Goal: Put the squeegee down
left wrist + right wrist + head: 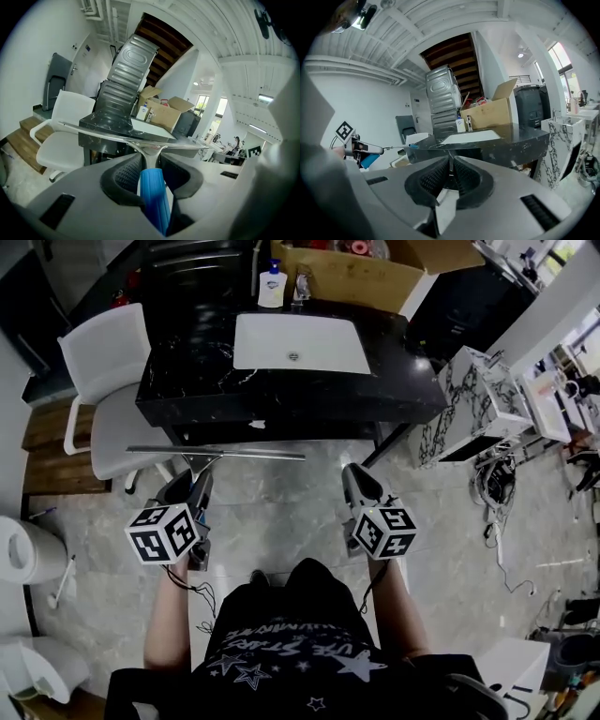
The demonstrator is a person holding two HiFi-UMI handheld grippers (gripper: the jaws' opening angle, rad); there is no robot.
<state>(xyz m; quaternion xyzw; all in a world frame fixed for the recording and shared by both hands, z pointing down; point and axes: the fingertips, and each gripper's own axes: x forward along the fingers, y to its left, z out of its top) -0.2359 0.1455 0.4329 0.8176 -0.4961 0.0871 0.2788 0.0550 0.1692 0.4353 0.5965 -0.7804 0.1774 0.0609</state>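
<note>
Two claws (197, 480) (352, 474), one squeegee (216, 453), one chair (111, 411), one sink (300, 343).

Counter (281, 395): black with white veins, straight ahead across the floor.
Sink basin (323, 338): white, rectangular, set into the counter top, 1 drain at its middle.
Soap bottle (272, 285): white with a blue label, upright at the counter's back edge.
Tap (303, 284): metal, just right of the soap bottle.
Cardboard box (375, 277): open, flaps up, behind the counter.
Chair (108, 381): white, with armrests, beside the counter's left end.
Wooden steps (47, 451): brown, left of the chair.
Marbled unit (469, 404): white with black veins, right of the counter.
Cables (495, 484): tangled on the floor by that unit.
Floor (281, 512): grey veined tiles.
Metal cabinet (129, 75): ribbed, grey, behind the counter.
</note>
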